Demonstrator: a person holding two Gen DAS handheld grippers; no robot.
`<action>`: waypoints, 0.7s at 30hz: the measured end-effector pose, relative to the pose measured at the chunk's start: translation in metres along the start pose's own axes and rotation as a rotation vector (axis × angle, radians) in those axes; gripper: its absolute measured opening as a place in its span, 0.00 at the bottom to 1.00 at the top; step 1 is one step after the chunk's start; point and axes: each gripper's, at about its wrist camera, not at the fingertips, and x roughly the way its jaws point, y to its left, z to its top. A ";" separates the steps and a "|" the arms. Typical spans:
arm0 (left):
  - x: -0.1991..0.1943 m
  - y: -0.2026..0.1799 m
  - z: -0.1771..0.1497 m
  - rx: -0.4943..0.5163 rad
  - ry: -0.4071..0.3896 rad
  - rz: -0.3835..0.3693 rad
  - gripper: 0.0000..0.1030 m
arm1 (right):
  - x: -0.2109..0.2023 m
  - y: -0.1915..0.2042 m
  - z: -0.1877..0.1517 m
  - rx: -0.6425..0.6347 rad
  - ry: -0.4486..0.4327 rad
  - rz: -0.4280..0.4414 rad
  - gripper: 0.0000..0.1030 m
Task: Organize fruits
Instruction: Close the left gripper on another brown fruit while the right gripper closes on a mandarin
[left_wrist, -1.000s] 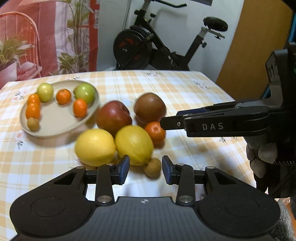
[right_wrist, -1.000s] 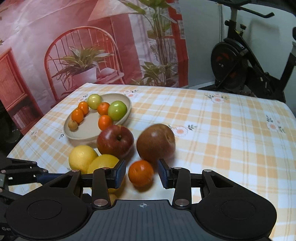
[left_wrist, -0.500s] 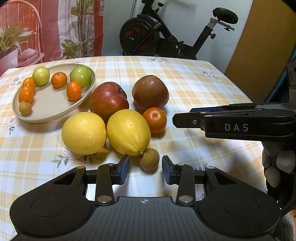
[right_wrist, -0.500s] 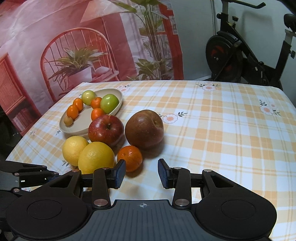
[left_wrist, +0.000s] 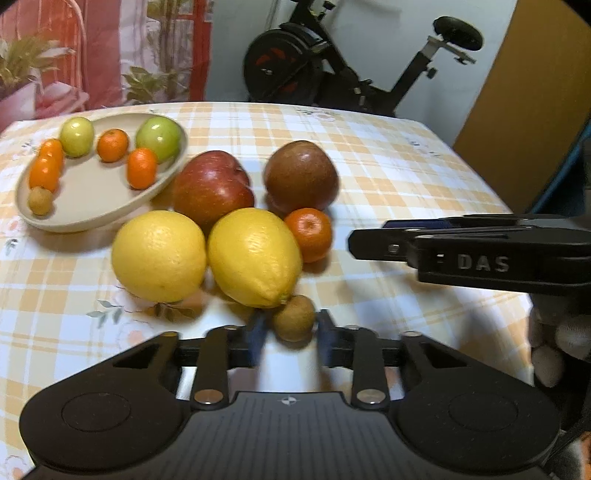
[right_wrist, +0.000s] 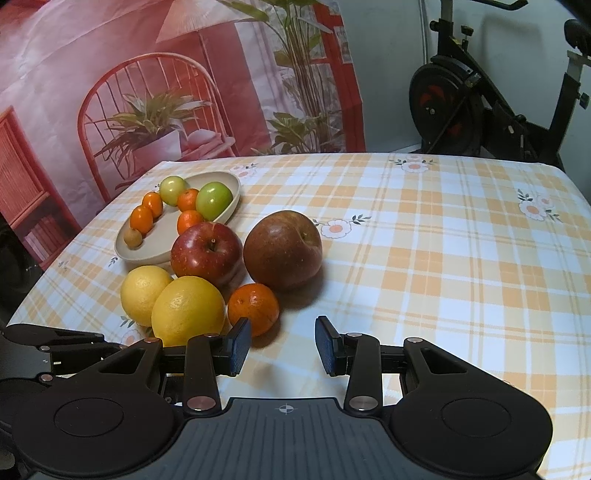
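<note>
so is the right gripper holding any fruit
No, the right gripper is open over bare tablecloth, with the tangerine just beyond it.

The surface (right_wrist: 424, 258) is covered in orange-and-white check with small flowers. A beige plate (right_wrist: 147, 254) is filled with orange and green fruits. Two yellow lemons (left_wrist: 159, 254) and a red apple (right_wrist: 207, 253) are seen.

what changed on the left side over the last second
The left tool came down over the small brown fruit beside the lemon, and its jaws have just been closing on that fruit. The right tool stayed open and empty, and the plate and other fruit kept their places.
</note>
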 end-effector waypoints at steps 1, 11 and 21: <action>-0.001 -0.001 0.000 0.009 -0.002 0.003 0.27 | 0.000 0.000 0.000 0.000 0.000 0.000 0.35; -0.015 0.006 -0.004 0.027 -0.007 -0.016 0.27 | 0.013 0.005 0.007 -0.012 0.018 0.009 0.35; -0.031 0.023 -0.002 0.004 -0.048 -0.010 0.27 | 0.029 0.018 0.014 -0.071 0.077 0.020 0.35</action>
